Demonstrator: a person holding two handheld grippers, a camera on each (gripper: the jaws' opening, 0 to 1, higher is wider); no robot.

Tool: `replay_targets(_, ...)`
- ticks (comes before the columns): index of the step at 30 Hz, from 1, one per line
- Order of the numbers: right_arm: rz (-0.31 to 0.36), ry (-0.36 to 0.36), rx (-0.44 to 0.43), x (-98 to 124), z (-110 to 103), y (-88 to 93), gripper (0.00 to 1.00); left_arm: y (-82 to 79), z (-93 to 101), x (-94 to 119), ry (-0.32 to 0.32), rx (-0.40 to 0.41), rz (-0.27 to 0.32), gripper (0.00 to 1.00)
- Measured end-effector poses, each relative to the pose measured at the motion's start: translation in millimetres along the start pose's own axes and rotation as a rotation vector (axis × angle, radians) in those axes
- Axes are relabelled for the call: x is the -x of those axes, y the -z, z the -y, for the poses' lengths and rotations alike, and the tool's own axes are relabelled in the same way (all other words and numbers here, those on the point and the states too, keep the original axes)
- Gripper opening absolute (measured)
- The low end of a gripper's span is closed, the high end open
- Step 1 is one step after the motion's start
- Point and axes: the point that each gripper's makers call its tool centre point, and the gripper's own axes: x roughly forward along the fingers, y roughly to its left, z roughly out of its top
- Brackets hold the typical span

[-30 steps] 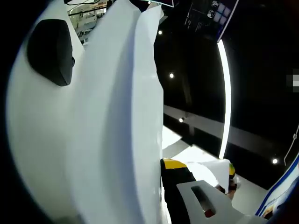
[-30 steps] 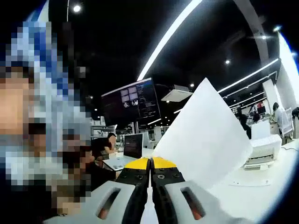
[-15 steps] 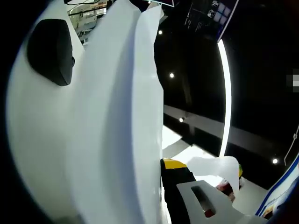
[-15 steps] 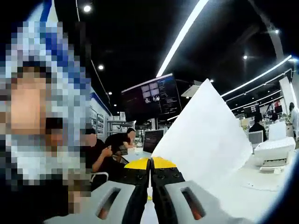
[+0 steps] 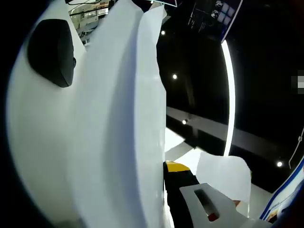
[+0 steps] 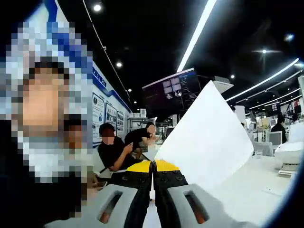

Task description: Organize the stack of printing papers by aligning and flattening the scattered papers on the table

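In the left gripper view, a thick bundle of white printing papers [image 5: 114, 133] rises curved through the middle of the picture. My left gripper [image 5: 165, 168] grips its lower edge. One yellow-tipped jaw shows against the paper; the other is hidden behind it. A single white sheet [image 5: 224, 176] hangs at the lower right. In the right gripper view, my right gripper [image 6: 153, 166] is shut, its yellow tips pressed together on a white sheet [image 6: 209, 137] that fans up to the right.
A black computer mouse [image 5: 51, 52] lies on the white table [image 5: 26, 142] beside the bundle. Beyond the right gripper, people sit at desks [image 6: 118, 152] under a large dark screen [image 6: 178, 92]. A white tabletop [image 6: 259, 187] stretches to the right.
The right gripper view has swung, so the background slid right. In the left gripper view, the single sheet has risen and now covers the right gripper's tip. The bundle has not moved.
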Motion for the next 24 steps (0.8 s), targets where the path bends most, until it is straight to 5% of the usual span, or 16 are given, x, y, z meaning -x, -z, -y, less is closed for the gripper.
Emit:
replay_targets(5,-0.078,-0.102,-0.105,8,-7,27.2,0.00,-0.1,0.0,0,0.000,0.000,0.000,0.06)
replay_targets(7,-0.144,-0.091,-0.125,11,0,48.7,0.00,-0.1,-0.3,0,0.000,-0.001,0.001,0.06)
replay_targets(15,-0.442,0.094,-0.233,39,56,145.9,0.00,-0.4,-1.3,0,-0.006,-0.004,0.002,0.06)
replay_targets(24,-0.522,0.222,-0.279,55,90,181.6,0.00,0.5,-1.6,0,-0.008,-0.006,0.001,0.06)
